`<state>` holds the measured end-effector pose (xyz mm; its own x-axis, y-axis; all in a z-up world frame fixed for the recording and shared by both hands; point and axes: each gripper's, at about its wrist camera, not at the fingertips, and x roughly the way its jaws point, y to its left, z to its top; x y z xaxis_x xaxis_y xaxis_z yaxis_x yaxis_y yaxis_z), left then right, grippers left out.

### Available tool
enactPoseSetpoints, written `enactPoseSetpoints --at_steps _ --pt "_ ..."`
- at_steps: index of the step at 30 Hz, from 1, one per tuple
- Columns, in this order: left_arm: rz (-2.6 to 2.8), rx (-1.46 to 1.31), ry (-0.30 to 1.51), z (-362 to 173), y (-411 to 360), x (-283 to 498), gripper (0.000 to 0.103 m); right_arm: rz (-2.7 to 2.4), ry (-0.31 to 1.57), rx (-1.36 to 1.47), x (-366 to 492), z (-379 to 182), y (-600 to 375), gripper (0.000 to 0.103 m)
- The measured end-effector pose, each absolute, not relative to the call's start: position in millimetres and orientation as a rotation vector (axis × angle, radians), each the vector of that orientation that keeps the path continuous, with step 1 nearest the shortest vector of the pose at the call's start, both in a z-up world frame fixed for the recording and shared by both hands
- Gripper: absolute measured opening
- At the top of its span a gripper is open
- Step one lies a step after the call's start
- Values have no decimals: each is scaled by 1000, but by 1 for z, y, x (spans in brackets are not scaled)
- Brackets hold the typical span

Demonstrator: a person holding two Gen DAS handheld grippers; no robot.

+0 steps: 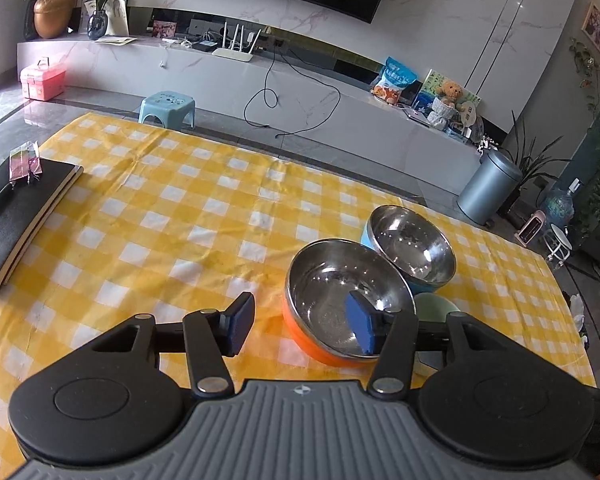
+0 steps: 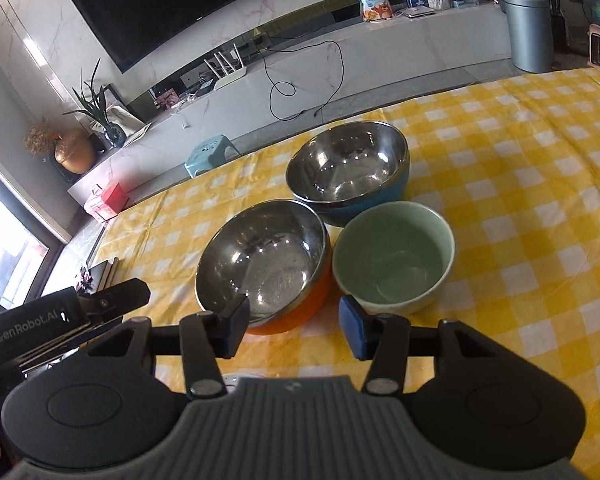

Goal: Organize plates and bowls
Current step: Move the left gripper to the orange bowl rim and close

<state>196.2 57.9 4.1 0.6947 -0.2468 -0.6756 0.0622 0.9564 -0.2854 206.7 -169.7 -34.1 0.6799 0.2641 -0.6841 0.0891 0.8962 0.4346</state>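
Your left tongs (image 1: 302, 322) stand spread with nothing between the pads, and your right tongs (image 2: 294, 326) are spread and empty too. Neither pair touches a bowl; both hang above the near edge of the table (image 2: 540, 200), pointing down and forward at the cluster.

The task's things are 3 bowls grouped on the yellow checked cloth. The orange bowl (image 2: 260, 264) with a steel lining sits nearest, the blue bowl (image 2: 348, 168), also steel inside, sits just behind it, and the green bowl (image 2: 394, 256) sits just to the right of the orange one. They stand close together, rims near or touching; I cannot tell which. All 3 are upright and empty. No plate shows in either view.

Judging from this, you are between grasps: the bowls are gathered but not nested, so stacking looks like the step in hand. In the left view, the right-hand pad (image 1: 360, 320) shows in front of the orange bowl's (image 1: 340, 312) rim, but whether it is over the rim I cannot tell.

For the next move, pick 1 bowl and bring 1 pad inside its wall and 1 outside, then pinch the rim. The green bowl looks the smallest, so it probably belongs on top. The steel linings look slick, so grip firmly and lift straight.
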Motion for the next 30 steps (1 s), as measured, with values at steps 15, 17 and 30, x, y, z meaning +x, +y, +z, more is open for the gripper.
enactPoseSetpoints --at_steps 15,17,30 --pt "-180 -297 843 -41 59 247 65 92 865 515 253 -61 -172 40" --pt "-188 -298 853 -45 57 250 64 91 857 520 255 -63 -171 39" --pt "-185 -218 867 -56 43 251 22 99 822 482 256 -63 -168 23"
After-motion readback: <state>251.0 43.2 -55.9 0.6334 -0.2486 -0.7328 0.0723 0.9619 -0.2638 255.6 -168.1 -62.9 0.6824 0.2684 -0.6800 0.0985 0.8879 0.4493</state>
